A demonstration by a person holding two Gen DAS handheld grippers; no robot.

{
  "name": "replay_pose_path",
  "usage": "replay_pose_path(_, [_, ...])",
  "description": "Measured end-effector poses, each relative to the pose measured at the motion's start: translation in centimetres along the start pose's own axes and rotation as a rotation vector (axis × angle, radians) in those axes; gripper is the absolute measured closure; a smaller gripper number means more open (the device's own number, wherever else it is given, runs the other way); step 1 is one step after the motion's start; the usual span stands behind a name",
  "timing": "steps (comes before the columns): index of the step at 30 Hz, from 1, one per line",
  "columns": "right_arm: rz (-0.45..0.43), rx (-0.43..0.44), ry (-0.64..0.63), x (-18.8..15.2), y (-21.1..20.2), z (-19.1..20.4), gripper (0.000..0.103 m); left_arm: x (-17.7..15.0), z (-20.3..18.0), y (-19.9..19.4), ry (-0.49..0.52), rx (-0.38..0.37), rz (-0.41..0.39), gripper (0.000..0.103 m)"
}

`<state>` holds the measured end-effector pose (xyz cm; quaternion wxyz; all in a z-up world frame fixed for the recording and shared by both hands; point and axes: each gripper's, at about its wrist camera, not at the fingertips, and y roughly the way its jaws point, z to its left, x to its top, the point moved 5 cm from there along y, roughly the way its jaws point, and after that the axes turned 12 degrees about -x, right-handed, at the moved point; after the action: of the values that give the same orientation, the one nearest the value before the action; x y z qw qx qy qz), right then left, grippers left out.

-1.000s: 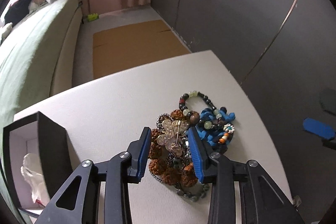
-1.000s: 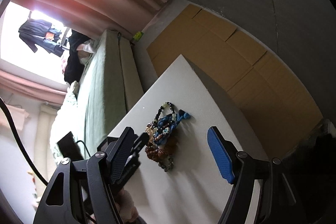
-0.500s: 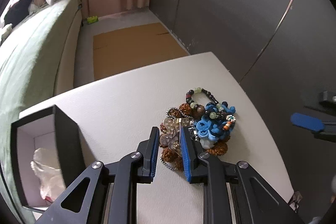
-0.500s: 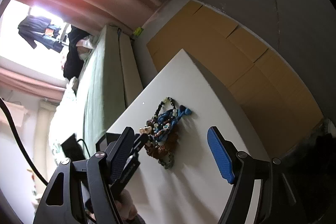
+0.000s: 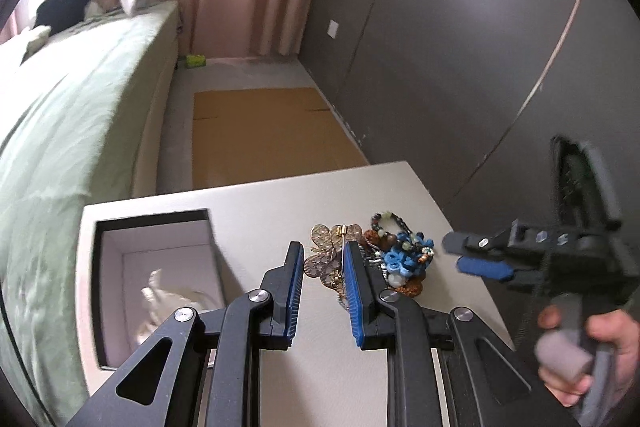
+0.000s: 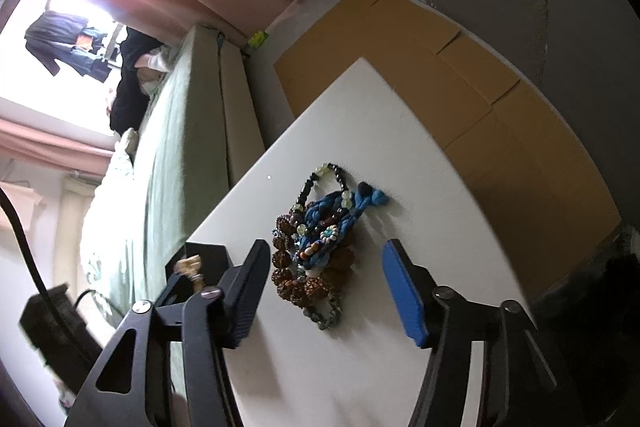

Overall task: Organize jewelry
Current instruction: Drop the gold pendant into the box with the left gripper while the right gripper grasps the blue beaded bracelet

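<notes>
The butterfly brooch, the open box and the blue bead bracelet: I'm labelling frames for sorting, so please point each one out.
butterfly brooch [image 5: 325, 255], left wrist view, on its gold filigree wing.
open box [image 5: 160, 219], left wrist view, on its black far rim.
blue bead bracelet [image 6: 320, 213], right wrist view, on the blue strands in the pile.

Gold filigree butterfly brooch [image 5: 326, 259] raised off white table — tangled blue-and-brown beaded jewelry heap [image 6: 316, 243] lies beside open black box [image 5: 160, 267].

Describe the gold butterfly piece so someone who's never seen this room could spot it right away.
Find the white table beside the green bed, with an open black box at one end and a heap of beaded jewelry at the other. The gold butterfly piece sits between the left gripper fingers. Unlike the round beads and blue cord beside it, it is flat, lacy metal wings.
</notes>
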<state>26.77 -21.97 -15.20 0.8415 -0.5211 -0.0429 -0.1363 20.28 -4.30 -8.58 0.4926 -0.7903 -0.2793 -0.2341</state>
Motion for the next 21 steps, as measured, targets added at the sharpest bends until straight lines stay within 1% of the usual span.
replay_pose_path(2, [0.008, -0.01, -0.005, -0.2, 0.6, 0.4, 0.048, 0.2, 0.6, -0.8, -0.014, -0.007, -0.018, 0.082])
replay_pose_path(4, [0.014, -0.031, -0.016, -0.5, 1.3, 0.9, 0.048, 0.3, 1.3, -1.3, -0.018, 0.005, -0.026, 0.082])
replay_pose_path(5, [0.017, -0.038, -0.019, -0.6, 1.5, 1.0, 0.05, 0.3, 1.7, -1.6, -0.023, 0.007, -0.026, 0.082])
replay_pose_path(8, [0.024, -0.057, -0.022, -0.7, 2.4, 1.5, 0.058, 0.4, 3.0, -2.5, -0.047, -0.001, -0.032, 0.082])
replay_pose_path(11, [0.021, -0.08, -0.019, -0.5, 3.0, 1.8, 0.06, 0.7, 4.3, -3.6, -0.064, 0.002, -0.048, 0.082])
replay_pose_path(12, [0.015, -0.096, -0.014, -0.5, 3.1, 1.8, 0.065, 0.7, 4.5, -3.8, -0.067, 0.003, -0.051, 0.082])
replay_pose_path(13, [0.008, -0.105, -0.011, -0.4, 3.1, 1.7, 0.068, 0.8, 4.9, -4.1, -0.07, 0.008, -0.055, 0.082])
replay_pose_path(14, [-0.006, -0.104, -0.005, -0.4, 2.9, 1.7, 0.075, 0.8, 5.4, -4.5, -0.077, 0.013, -0.06, 0.082])
replay_pose_path(15, [-0.014, -0.101, -0.003, -0.3, 2.7, 1.7, 0.088, 0.8, 5.9, -4.8, -0.081, 0.016, -0.062, 0.082])
replay_pose_path(16, [-0.016, -0.107, -0.003, -0.3, 2.7, 1.7, 0.092, 0.7, 6.4, -5.1, -0.09, 0.022, -0.063, 0.082])
replay_pose_path(19, [-0.04, -0.109, -0.01, -0.3, 2.2, 1.9, 0.092, 0.5, 7.4, -5.5, -0.107, 0.028, -0.053, 0.082])
replay_pose_path(21, [-0.058, -0.11, -0.023, -0.4, 1.6, 2.3, 0.093, 0.1, 7.7, -5.6, -0.115, 0.017, -0.034, 0.082])
